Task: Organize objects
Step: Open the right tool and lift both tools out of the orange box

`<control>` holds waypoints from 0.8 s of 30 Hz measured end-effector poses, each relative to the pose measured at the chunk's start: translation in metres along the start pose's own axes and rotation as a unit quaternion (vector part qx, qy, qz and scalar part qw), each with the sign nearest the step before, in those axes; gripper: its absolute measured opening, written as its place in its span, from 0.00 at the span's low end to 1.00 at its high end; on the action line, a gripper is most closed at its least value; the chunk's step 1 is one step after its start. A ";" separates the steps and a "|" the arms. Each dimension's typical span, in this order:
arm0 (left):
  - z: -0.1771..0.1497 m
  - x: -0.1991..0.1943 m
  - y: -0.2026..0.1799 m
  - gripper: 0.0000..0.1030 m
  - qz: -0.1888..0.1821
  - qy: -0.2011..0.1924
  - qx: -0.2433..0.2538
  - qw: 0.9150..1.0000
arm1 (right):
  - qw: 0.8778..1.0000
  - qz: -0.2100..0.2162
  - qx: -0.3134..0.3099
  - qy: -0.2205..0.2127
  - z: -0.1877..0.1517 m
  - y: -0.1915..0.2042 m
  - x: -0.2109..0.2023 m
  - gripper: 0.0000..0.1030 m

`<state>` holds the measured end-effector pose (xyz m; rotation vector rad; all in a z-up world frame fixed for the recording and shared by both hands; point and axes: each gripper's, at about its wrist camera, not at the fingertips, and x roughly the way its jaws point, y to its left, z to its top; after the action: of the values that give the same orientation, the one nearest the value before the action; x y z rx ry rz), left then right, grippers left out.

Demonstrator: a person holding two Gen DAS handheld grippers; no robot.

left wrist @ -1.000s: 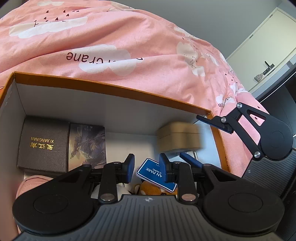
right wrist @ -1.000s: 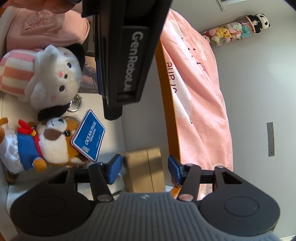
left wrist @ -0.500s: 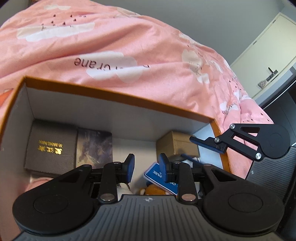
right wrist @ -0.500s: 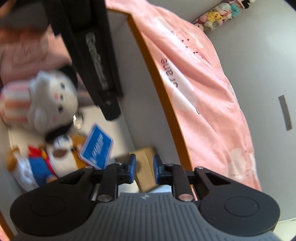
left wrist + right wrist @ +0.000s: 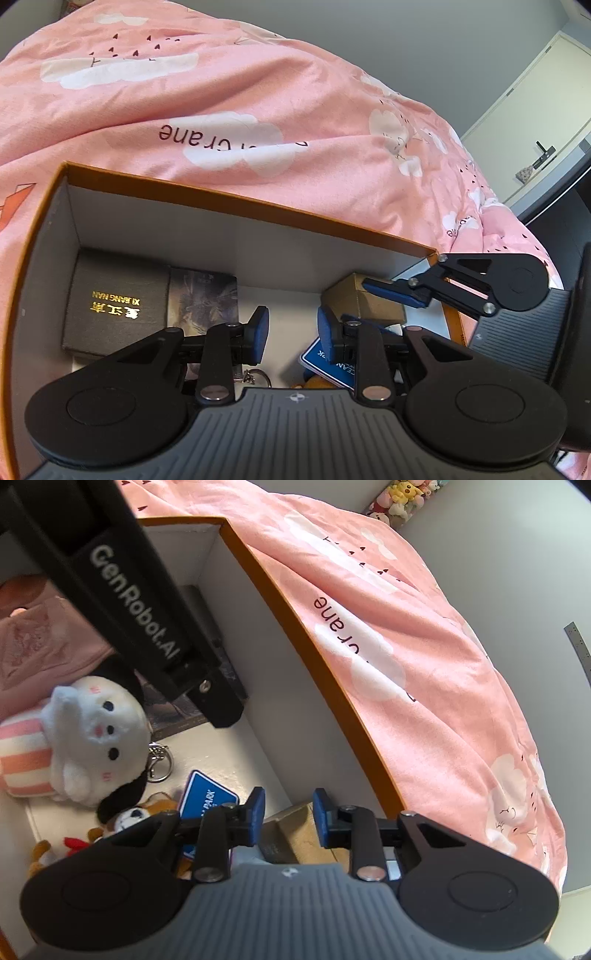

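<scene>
Brown box sits at center right inside orange-rimmed storage box; both the left gripper and right gripper hang spread, seemingly empty

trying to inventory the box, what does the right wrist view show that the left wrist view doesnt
Only the right wrist view: a white plush, a pink pouch, the left gripper's GenRobot.AI handle. Only the left wrist view: the black box with gold lettering and the right gripper from outside. Both: the brown cardboard box, blue Ocean Park tag, keyring, orange-rimmed storage box, pink quilt.
</scene>
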<state>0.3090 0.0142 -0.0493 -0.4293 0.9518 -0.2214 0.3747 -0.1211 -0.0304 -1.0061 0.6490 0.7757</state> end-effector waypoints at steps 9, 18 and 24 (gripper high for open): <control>-0.003 0.003 0.001 0.31 -0.006 0.008 -0.001 1.000 | 1.000 -0.002 0.001 0.016 -0.007 -0.009 0.006 0.18; -0.007 -0.034 -0.023 0.35 -0.018 -0.002 0.027 0.999 | 0.997 -0.015 0.064 -0.040 -0.001 -0.011 -0.046 0.18; -0.029 -0.080 -0.047 0.36 -0.029 -0.008 0.066 0.997 | 0.988 -0.029 0.127 -0.083 -0.034 -0.006 -0.116 0.18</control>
<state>0.2400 -0.0054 0.0163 -0.3364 0.9045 -0.3306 0.3089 -0.1844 0.0497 -0.7163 0.5570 0.6982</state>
